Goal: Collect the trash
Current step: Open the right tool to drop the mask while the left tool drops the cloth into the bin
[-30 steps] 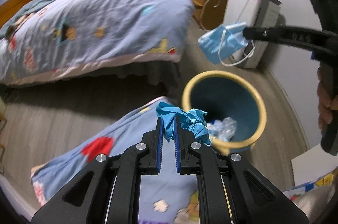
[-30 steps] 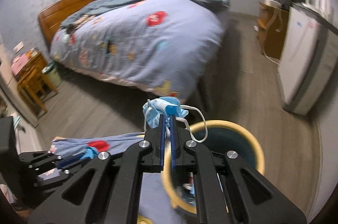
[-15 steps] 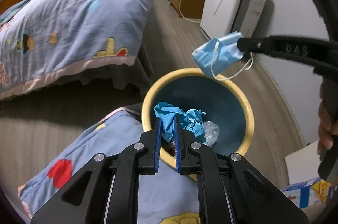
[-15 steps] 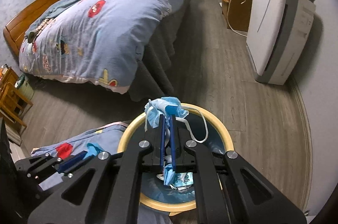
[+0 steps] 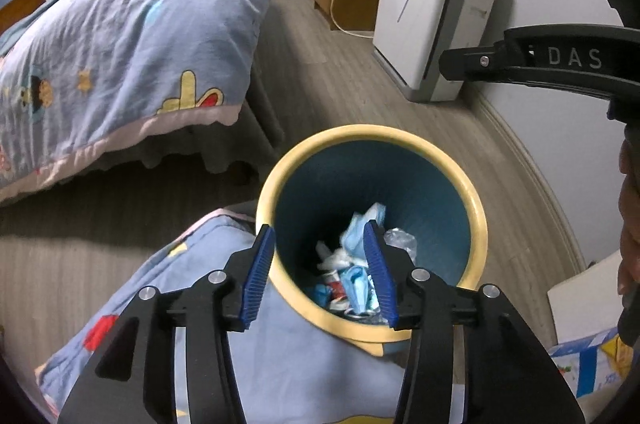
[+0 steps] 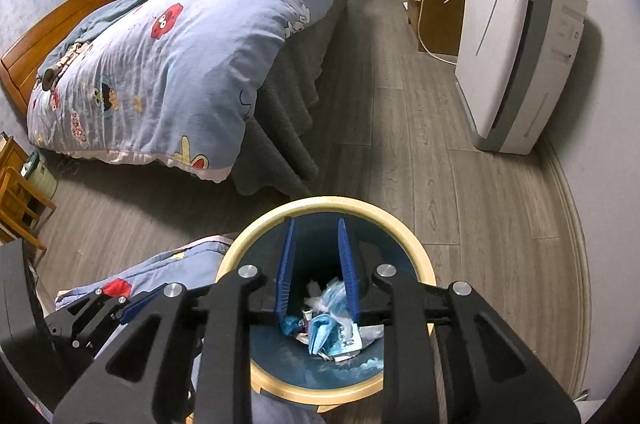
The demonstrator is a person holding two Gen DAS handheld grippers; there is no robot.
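1. I am holding the left gripper (image 5: pixel 320 266) and the right gripper (image 6: pixel 316 266) over the bin (image 5: pixel 478 208) — both spread wide, gripping nothing.
2. The trash (image 6: pixel 330 324) is lying at the bin's bottom: crumpled blue masks, tissue, clear wrap.
3. It is looking light, soft and crushable — best pinched at a bunched fold.

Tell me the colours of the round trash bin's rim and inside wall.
The round trash bin has a pale yellow rim and dark teal-blue inside, clearest in the left wrist view.
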